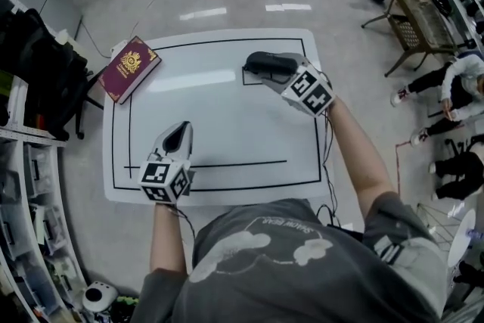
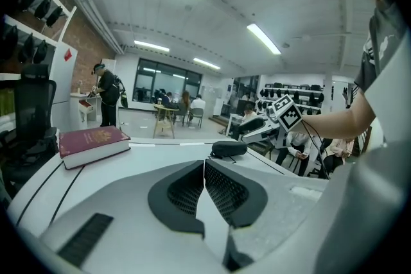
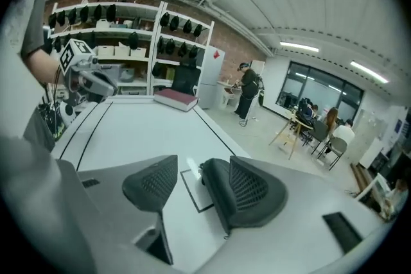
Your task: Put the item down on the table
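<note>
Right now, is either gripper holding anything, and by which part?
Nothing is held. The right gripper is open, with the black case lying on the table by it; the left gripper is shut and empty.

**Where everything's sitting rn**

On the far left corner of the tabletop (image 1: 227, 110): book (image 1: 130, 68). Far right, flat on the tabletop and well apart from the book: case (image 1: 266, 62). Just beside the case, on its near side: right gripper (image 3: 196, 171). Over the near left part: left gripper (image 1: 180, 134).

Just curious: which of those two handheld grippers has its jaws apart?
The right gripper, by the black case; the left gripper has its jaws together.
</note>
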`<state>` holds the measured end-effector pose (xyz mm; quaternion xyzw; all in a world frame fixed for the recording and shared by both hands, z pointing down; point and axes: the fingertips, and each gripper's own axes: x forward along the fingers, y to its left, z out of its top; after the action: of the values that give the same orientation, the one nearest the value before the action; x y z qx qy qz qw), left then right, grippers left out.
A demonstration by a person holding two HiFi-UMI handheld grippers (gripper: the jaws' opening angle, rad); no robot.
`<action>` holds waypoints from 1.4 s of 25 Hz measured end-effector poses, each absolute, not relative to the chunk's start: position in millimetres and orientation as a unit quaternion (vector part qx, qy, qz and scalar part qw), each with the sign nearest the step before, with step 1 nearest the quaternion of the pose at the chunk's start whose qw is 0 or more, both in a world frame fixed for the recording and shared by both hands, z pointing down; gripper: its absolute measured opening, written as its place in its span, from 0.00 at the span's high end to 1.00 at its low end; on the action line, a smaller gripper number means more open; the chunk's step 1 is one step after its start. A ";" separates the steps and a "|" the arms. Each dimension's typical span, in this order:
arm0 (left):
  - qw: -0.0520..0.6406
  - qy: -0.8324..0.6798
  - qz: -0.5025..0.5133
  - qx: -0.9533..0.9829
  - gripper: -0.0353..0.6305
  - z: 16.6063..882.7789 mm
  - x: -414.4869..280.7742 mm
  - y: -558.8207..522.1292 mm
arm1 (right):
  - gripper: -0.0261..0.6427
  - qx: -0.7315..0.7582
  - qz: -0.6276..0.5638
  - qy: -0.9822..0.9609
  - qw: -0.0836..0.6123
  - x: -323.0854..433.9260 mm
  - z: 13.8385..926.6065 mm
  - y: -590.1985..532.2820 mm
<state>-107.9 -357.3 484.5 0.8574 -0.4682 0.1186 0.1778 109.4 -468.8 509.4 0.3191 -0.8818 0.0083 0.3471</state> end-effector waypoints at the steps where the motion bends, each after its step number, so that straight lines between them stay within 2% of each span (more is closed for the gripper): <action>1: 0.175 -0.467 0.116 0.859 0.94 480.6 -110.4 -353.0 | 0.60 0.325 0.012 -0.882 0.339 105.3 504.2 -461.8; 12: 0.145 -0.446 0.093 0.878 0.94 449.8 -139.7 -290.5 | 0.96 0.345 0.019 -0.891 0.295 45.0 460.2 -367.5; 25: 0.134 -0.424 0.075 0.892 0.94 439.1 -180.4 -159.6 | 0.96 0.400 0.106 -0.885 0.215 -15.0 464.6 -214.7; 35: 0.168 -0.401 0.072 0.898 0.94 463.8 -192.2 -91.4 | 0.96 0.446 0.165 -0.861 0.182 -6.7 477.7 -120.8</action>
<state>-192.2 -91.4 463.8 0.8976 -0.4012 0.0717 0.1680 -6.7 -120.8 477.7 0.4463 -0.8606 0.1647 0.1819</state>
